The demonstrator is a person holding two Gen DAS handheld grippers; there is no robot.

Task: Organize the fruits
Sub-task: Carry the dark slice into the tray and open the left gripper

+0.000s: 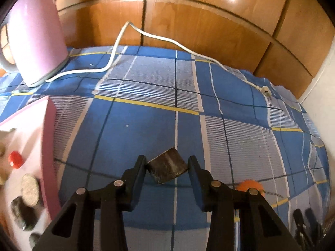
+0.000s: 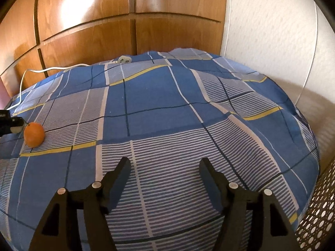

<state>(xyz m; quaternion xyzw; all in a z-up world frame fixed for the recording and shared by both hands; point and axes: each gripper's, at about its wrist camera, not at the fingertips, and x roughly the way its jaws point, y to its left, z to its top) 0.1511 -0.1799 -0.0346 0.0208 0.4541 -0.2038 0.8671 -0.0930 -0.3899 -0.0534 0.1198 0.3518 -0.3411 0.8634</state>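
The left tool stands nearest, its jaws around a small dark block, though I cannot tell if they pinch it. The right tool hangs released. The orange rests on the checked bed: light, firm, rollable, best taken across its middle.

A pink kettle with its white cord stands on the checked cloth.

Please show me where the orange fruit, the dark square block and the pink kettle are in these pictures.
orange fruit (image 2: 34, 134): right wrist view, middle of its skin.
dark square block (image 1: 166, 165): left wrist view, its top face.
pink kettle (image 1: 36, 35): left wrist view, its side wall.
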